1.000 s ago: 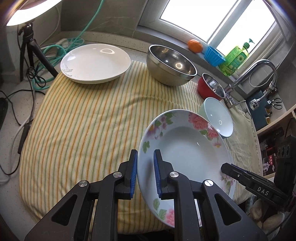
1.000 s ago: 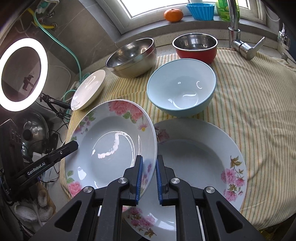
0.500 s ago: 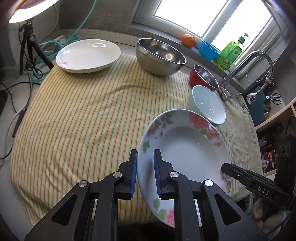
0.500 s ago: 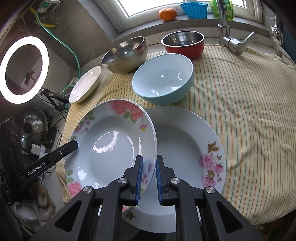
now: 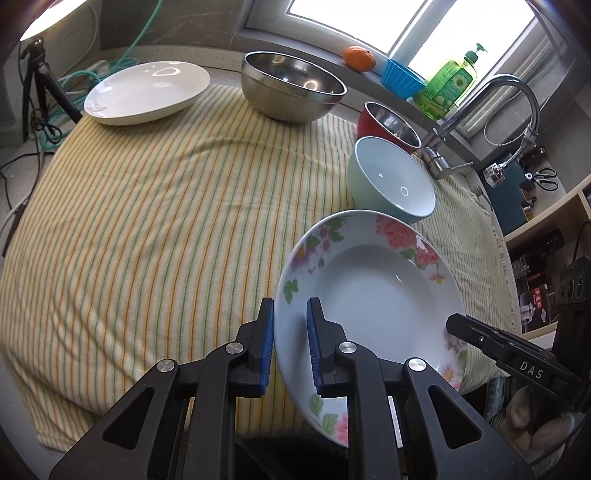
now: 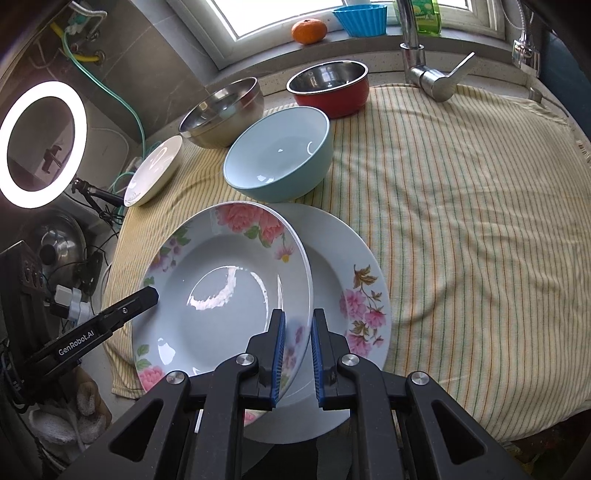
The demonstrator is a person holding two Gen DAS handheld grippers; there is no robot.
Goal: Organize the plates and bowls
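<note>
A: Plates are numbering three here; the floral plate [image 6: 221,295] is being carried tilted above the striped cloth [image 6: 461,221], a second floral plate [image 6: 354,280] is lying flat on that cloth partly beneath it, and a plain white plate [image 5: 147,92] is sitting at the cloth's far corner.

B: Bowls are also numbering three; a large steel bowl [image 5: 291,88], a red bowl [image 6: 332,88] with a steel inside and a pale blue bowl [image 6: 277,155] are all standing upright on the cloth, the blue one just behind the lifted plate.

A: Grippers are counting two; the left gripper [image 5: 290,347] is clamping the lifted plate's rim on one side, and the right gripper [image 6: 295,354] is pinching the opposite rim, blue pads pressing on both faces.

B: On the sill, one orange [image 6: 309,31], one blue fluted cup [image 5: 402,79] and one green soap bottle [image 5: 447,86] are showing; a tap [image 5: 480,107] is arching over the cloth's edge.

A: The lower plate's near rim is being covered by the right gripper's frame; in the left wrist view that plate is hiding entirely behind the lifted one; the ring light [image 6: 40,144] is being cut off at the frame edge.
</note>
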